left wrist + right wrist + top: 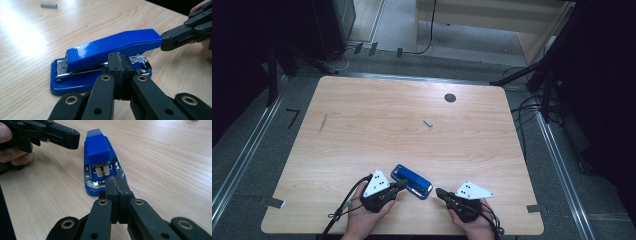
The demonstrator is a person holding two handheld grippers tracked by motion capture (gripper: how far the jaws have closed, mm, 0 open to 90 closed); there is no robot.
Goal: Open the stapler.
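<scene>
- Your left gripper (pixel 401 184) sits near the front edge of the desk (pixel 362 130), held in your left hand (pixel 364 215), with its jaws pressed together and nothing between them.
- From the left gripper view, those closed jaws (pixel 121 72) point at the long side of a blue stapler (pixel 105 58), their tip just in front of its base; whether they touch it cannot be told.
- Your right gripper (pixel 439 192) lies a little to the right, held in your right hand (pixel 472 225), jaws also squeezed shut and empty.
- From the right gripper view, its closed tip (pixel 116 187) is just beside the near end of the stapler (pixel 100 157), where a shiny metal plate and the hinge show.
- The stapler (pixel 411 180) lies flat on the desk between the two grippers, near the front edge and slightly right of the middle, angled so its far end points up and to the left.
- In the left gripper view, the right gripper's tip (pixel 172 41) is close against the narrow end of the stapler's blue top arm.
- A small grey block (pixel 428 122), perhaps a strip of staples, lies well apart from the stapler, toward the middle of the desk.
- A dark round hole (pixel 450 98) sits near the far edge of the desk.
- Each gripper carries a pale three-cornered plate on top, and black cables (pixel 339 212) trail back toward you.
</scene>
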